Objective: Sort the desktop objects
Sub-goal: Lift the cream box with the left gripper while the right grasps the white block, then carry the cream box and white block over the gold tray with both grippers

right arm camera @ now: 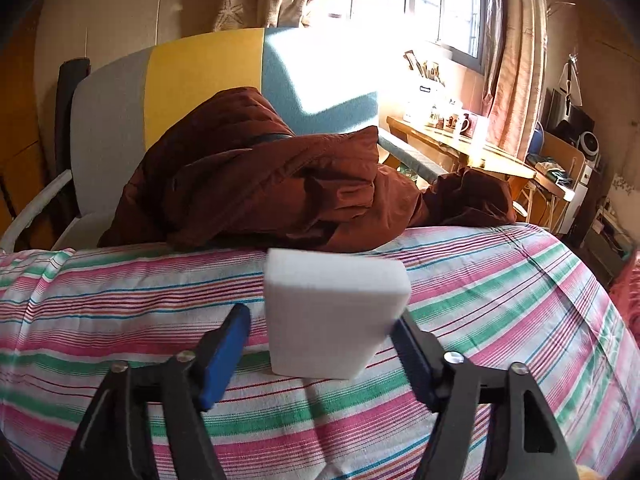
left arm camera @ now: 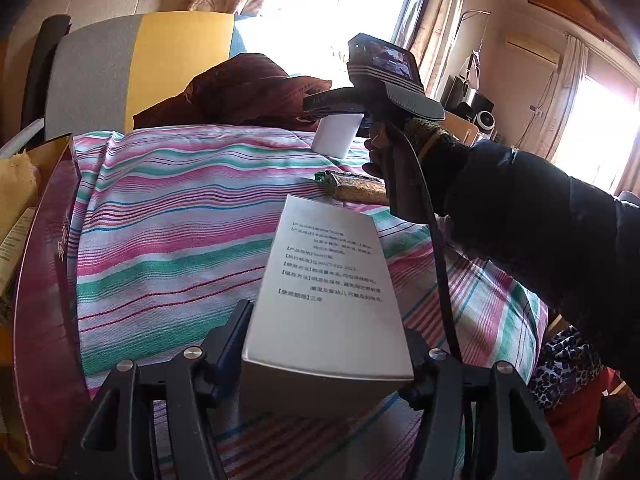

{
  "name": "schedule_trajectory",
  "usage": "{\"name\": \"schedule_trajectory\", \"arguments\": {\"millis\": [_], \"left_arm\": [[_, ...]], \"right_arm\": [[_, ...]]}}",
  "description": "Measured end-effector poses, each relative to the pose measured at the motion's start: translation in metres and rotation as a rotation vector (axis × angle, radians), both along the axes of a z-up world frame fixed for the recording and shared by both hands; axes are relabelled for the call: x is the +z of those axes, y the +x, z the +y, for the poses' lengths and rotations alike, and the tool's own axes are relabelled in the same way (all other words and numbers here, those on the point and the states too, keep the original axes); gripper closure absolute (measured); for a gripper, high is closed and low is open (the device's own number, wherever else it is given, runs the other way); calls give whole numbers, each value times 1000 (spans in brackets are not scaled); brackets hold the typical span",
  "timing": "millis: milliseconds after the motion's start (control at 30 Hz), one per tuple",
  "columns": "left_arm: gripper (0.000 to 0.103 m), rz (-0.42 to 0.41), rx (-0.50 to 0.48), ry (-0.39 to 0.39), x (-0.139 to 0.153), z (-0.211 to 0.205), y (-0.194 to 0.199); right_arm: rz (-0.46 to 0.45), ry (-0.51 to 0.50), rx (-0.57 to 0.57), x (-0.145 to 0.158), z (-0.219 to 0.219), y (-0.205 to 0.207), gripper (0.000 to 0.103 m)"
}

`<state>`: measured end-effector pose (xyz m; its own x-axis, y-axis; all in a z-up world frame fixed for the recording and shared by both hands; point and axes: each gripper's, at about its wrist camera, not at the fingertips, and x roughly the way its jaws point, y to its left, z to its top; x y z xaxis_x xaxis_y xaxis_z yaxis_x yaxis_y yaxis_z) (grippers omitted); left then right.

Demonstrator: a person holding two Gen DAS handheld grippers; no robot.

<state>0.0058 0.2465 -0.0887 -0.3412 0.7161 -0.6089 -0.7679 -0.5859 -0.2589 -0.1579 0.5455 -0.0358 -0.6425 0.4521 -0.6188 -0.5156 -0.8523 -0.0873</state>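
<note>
A white printed carton point(left arm camera: 326, 280), a white foam block point(right arm camera: 334, 312) and a brown snack bar point(left arm camera: 358, 190) over striped cloth.

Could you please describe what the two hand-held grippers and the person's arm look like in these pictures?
Each hand-held gripper, left and right, has black angular fingers with blue pads and silver screws. The right one carries a black camera with a small screen and a trailing black cable. The arm wears a dark puffy sleeve over a knitted cuff.

Snack bar point(left arm camera: 357, 189) half behind sleeve point(left arm camera: 532, 216)

Striped cloth point(right arm camera: 480, 300) lies open; brown jacket point(right arm camera: 280, 184) blocks its far edge
</note>
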Motion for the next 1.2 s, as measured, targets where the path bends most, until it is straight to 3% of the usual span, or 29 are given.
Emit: {"name": "schedule_trajectory", "arguments": {"millis": [367, 867, 1067, 1200], "left_arm": [[40, -3, -1, 1, 0, -2, 0], [37, -10, 6, 6, 3, -3, -1], [46, 43, 20, -58, 6, 2, 10], [48, 67, 3, -70, 12, 2, 21]], "right_arm": [[16, -40, 100, 22, -18, 36, 44], [123, -95, 235, 52, -73, 156, 43], [148, -126, 252, 45, -86, 197, 43], [166, -158, 255, 38, -91, 218, 43]]}}
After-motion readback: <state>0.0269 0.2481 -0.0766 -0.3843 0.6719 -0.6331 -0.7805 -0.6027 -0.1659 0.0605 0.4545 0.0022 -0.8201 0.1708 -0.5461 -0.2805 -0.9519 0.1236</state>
